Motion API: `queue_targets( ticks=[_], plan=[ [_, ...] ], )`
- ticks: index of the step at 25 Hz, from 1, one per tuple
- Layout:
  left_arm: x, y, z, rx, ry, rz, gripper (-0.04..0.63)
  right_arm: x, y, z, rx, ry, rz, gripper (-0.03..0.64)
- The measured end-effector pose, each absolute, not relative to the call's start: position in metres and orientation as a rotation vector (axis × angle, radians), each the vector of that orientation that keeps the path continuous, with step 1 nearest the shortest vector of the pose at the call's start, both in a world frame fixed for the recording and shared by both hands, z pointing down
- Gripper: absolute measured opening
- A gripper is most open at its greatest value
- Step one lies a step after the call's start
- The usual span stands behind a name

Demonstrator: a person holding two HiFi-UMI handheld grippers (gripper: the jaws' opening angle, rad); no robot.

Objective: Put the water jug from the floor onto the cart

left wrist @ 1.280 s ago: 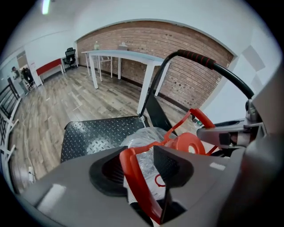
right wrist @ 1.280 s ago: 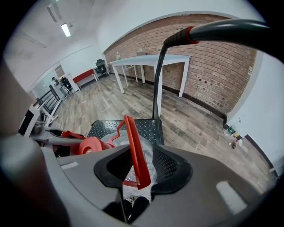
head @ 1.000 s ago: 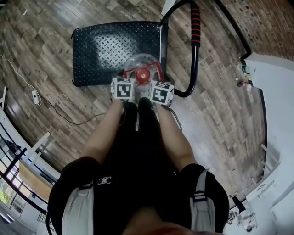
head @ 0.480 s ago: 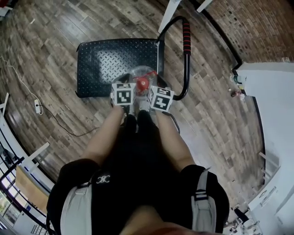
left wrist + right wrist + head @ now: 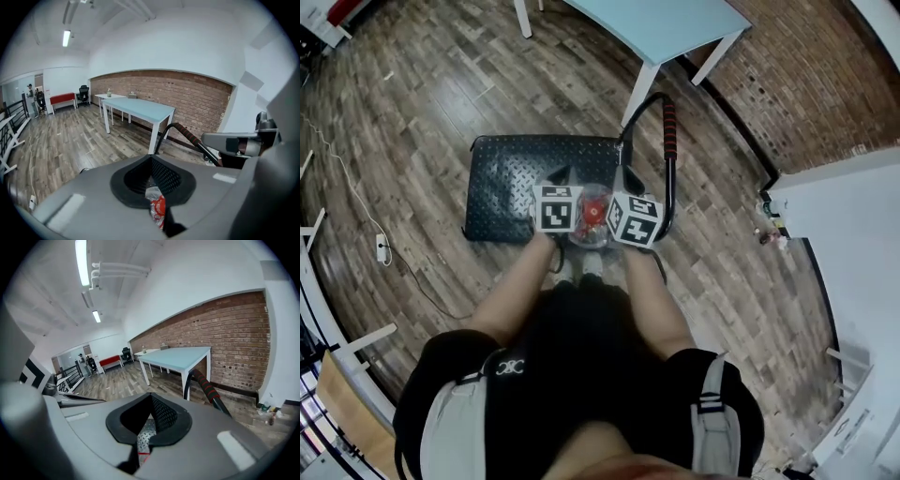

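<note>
The clear water jug [image 5: 592, 214] with a red cap hangs between my two grippers, just in front of the person's feet and at the near edge of the black cart deck [image 5: 520, 173]. My left gripper [image 5: 572, 217] is shut on the jug's top from the left. A strip of clear plastic and red cap [image 5: 158, 208] shows pinched between its jaws [image 5: 157, 206]. My right gripper [image 5: 611, 221] is shut at the jug's right side. Through its jaw gap [image 5: 140, 439] only the diamond-plate deck [image 5: 146, 427] and a red sliver show.
The cart's bent handle with its red grip [image 5: 668, 122] rises at the deck's right end. A light blue table [image 5: 661, 23] stands beyond it by the brick wall. A white counter [image 5: 853, 234] lies right. A cable with a plug strip [image 5: 380, 248] lies left.
Both grippers have risen with the jug between them. The head has risen too, so the cart and floor look smaller and farther.
</note>
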State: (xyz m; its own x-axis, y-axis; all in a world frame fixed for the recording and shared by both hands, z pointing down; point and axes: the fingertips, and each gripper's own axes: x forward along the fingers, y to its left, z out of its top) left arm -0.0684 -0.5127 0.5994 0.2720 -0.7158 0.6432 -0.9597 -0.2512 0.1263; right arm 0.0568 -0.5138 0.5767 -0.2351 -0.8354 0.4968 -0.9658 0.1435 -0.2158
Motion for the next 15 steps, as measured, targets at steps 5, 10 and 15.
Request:
queue_targets(
  ticks=[5, 10, 15],
  plan=[
    [-0.072, -0.530, 0.568, 2.089, -1.559, 0.576, 0.002, 0.050, -0.528, 0.537, 1.783, -2.229, 0.659, 0.014],
    [-0.069, -0.545, 0.542, 2.105, -1.604, 0.535, 0.002, 0.049, -0.541, 0.525, 1.788, -2.255, 0.663, 0.014],
    [-0.064, -0.547, 0.519, 2.160, -1.614, 0.523, 0.002, 0.042, -0.546, 0.508, 1.781, -2.316, 0.626, 0.012]
  ],
)
